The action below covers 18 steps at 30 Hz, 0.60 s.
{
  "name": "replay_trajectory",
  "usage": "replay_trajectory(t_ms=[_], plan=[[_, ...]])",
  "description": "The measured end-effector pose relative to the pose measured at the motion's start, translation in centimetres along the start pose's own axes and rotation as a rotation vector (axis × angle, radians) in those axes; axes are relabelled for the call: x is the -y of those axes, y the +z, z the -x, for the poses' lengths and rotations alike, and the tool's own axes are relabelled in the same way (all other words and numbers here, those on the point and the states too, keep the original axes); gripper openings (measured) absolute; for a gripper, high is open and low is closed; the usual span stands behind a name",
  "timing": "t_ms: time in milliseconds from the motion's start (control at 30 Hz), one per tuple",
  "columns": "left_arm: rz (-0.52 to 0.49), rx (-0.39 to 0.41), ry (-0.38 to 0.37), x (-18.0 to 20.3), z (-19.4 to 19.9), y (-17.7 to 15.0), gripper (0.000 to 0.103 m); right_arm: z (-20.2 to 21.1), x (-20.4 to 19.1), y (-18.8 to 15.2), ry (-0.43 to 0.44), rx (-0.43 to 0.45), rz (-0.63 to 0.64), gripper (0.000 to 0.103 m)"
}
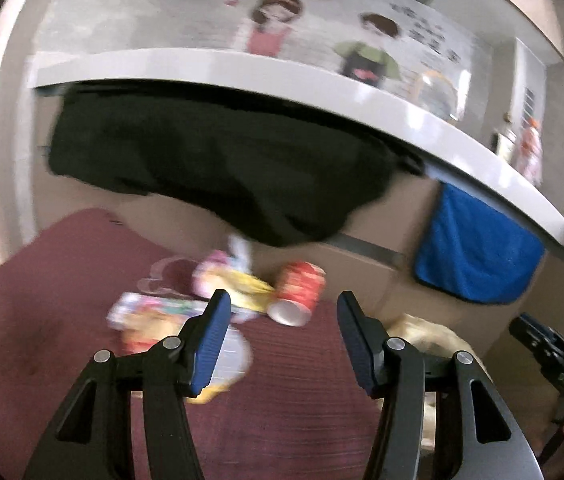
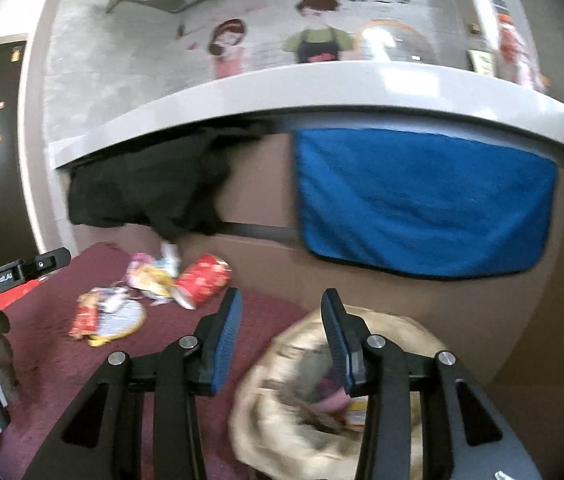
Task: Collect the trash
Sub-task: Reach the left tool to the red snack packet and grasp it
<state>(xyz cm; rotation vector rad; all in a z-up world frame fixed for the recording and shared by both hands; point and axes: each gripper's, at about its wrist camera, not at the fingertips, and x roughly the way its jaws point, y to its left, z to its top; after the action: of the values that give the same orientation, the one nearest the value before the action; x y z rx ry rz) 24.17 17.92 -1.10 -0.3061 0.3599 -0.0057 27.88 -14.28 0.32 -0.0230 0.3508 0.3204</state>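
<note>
Trash lies on a maroon mat (image 1: 61,280): a red can (image 1: 298,292) on its side, a yellow wrapper (image 1: 245,284), a pink wrapper (image 1: 213,272), a colourful packet (image 1: 149,308) and a round white lid (image 1: 233,356). My left gripper (image 1: 282,340) is open and empty just short of the can. My right gripper (image 2: 282,340) is open and empty above a beige bag (image 2: 282,408) with some trash inside. The can (image 2: 203,280) and wrappers (image 2: 149,276) lie to its left.
A white counter (image 1: 241,68) runs above brown cabinets. A black cloth (image 1: 209,160) and a blue towel (image 2: 422,200) hang from it. The left gripper's body (image 2: 13,276) shows at the left edge of the right wrist view.
</note>
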Motion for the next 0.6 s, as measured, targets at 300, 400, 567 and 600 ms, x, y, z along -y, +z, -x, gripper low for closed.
replay_trajectory(t_ms=[300,400,567,600], plan=[[0.146,-0.047,0.08,-10.8,1.1,-0.7,0.056,-3.8,-8.1,0.7,0.144,-0.07,0.042,0.039],[0.17,-0.12,0.039,-12.4,-0.8,-2.0,0.056,-4.9,-10.2,0.3,0.144,-0.084,0.064,0.039],[0.222,-0.239,-0.012,-13.7,-5.7,-3.4,0.056,-6.6,-11.8,-0.2,0.144,-0.114,0.065,0.039],[0.229,-0.259,-0.02,-13.7,-6.5,-3.7,0.057,-6.9,-11.9,-0.3,0.145,-0.118,0.063,0.039]])
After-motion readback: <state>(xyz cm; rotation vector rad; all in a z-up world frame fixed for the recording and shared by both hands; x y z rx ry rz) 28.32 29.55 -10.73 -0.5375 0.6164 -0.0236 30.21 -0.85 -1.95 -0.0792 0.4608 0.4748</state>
